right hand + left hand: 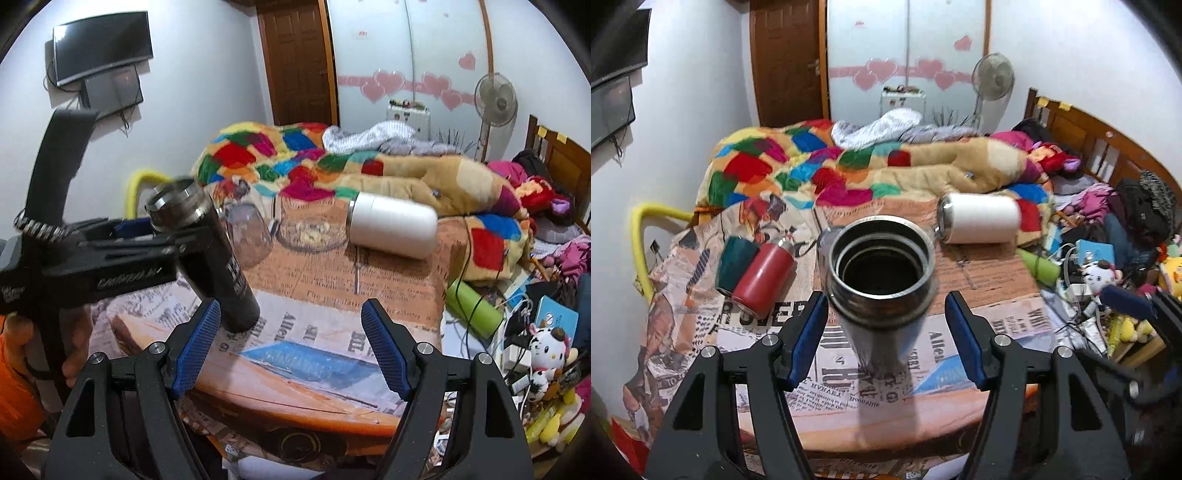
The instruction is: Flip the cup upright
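Left tongs point(886, 339) apart, blue pads on either side of the dark steel cup point(881, 280), not touching it in the left wrist view. Right tongs point(291, 343) apart too, nothing between them, hovering over the near edge of the surface point(332, 398), which is covered in a newspaper-print cloth. In the right wrist view the dark cup point(210, 251) has its base on the cloth and its open mouth up, leaning toward the left, with the left tongs' black frame point(110, 258) across its upper body; whether the pads grip it there, cannot tell. Motion blur on the cup. Further back on the left, a red bottle point(762, 278) and a green cup point(735, 264) lie side by side, touching. Behind the dark cup, a clear glass point(247, 236) and a glass bowl point(312, 229). A white tumbler point(391, 225) lies on its side at the far right of the surface. A patchwork blanket point(295, 155) is heaped on the bed beyond.
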### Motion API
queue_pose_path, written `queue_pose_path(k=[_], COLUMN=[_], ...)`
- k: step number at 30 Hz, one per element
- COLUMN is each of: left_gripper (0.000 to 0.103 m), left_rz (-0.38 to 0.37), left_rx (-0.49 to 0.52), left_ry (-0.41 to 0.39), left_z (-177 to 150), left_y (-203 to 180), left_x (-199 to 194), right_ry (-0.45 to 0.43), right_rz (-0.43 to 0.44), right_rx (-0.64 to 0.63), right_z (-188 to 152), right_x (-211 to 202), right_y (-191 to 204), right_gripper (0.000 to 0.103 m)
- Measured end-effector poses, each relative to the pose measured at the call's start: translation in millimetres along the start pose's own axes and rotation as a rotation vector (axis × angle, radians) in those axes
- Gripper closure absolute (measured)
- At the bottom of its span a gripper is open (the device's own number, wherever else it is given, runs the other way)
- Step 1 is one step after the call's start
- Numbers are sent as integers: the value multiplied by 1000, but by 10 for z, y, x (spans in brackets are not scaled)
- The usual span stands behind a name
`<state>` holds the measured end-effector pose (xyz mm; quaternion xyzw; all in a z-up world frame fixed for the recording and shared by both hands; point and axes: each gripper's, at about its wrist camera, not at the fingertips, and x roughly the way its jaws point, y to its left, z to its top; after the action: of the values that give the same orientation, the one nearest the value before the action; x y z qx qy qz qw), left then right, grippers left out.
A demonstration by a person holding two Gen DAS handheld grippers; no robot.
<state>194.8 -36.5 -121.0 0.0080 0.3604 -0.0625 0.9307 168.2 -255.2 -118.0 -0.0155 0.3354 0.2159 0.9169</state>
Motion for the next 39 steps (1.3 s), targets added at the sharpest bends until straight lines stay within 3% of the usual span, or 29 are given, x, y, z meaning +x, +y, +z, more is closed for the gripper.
queue_pose_path(k=[12, 19, 25, 27, 31, 39], left_gripper=[26, 17, 10, 5, 1, 0], left_rz=[29, 75, 99, 103, 111, 114], left_rx=[-9, -26, -43, -46, -55, -75], left_ry=[-386, -543, -583, -589, -594, -599], left_z=[-110, -387, -551, -582, -631, -675], left_y=[67, 66, 46, 46, 49, 76], left_x=[-1692, -2331, -2513, -2532, -2554, -2583], right_ry=[-333, -474, -523, -530, -538, -517], right_rz=[-1, -3, -20, -28, -48, -48], right_rx=[2, -16, -25, -27, -35, -28], right_z=[257, 237, 156, 136, 76, 58], right_x=[-1161, -1567, -1669, -1685, -1740, -1727], right_y=[402, 645, 760, 784, 807, 774], right_gripper=[27, 26, 17, 8, 1, 0])
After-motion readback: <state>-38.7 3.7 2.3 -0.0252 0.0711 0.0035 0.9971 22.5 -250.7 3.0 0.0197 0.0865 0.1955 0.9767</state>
